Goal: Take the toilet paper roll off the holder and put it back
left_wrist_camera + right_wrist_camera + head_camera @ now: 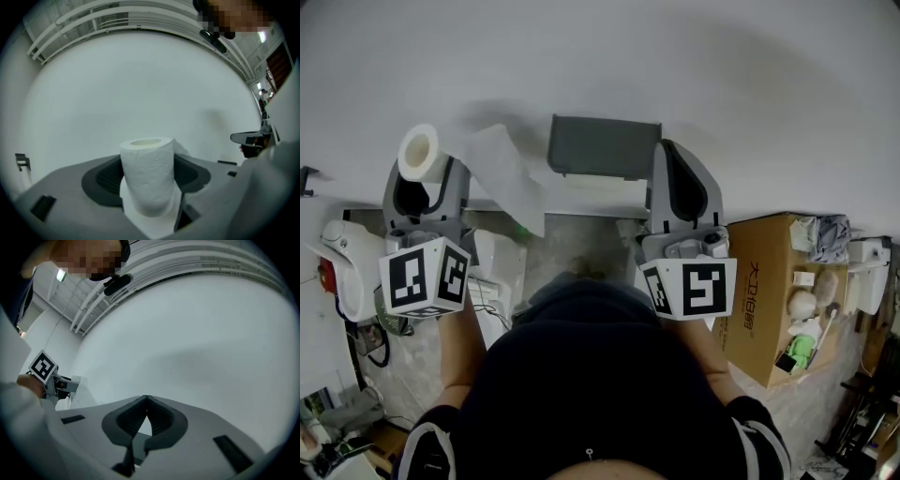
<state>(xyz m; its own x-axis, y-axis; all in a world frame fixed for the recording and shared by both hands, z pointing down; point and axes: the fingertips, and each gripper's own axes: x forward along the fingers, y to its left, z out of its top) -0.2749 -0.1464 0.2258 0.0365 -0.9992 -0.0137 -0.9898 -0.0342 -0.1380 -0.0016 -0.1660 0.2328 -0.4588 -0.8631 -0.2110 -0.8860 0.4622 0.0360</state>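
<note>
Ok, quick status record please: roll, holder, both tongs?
roll: off the holder, clamped in the left tongs
loose sheet: trails from the roll toward the holder
holder: gray, on the wall between the two tongs; roll not on it
left tongs: shut on the roll, one jaw on each side
right tongs: shut, tips touching, nothing between them, raised near the holder's right end
task stage: roll removed, not yet put back
</note>
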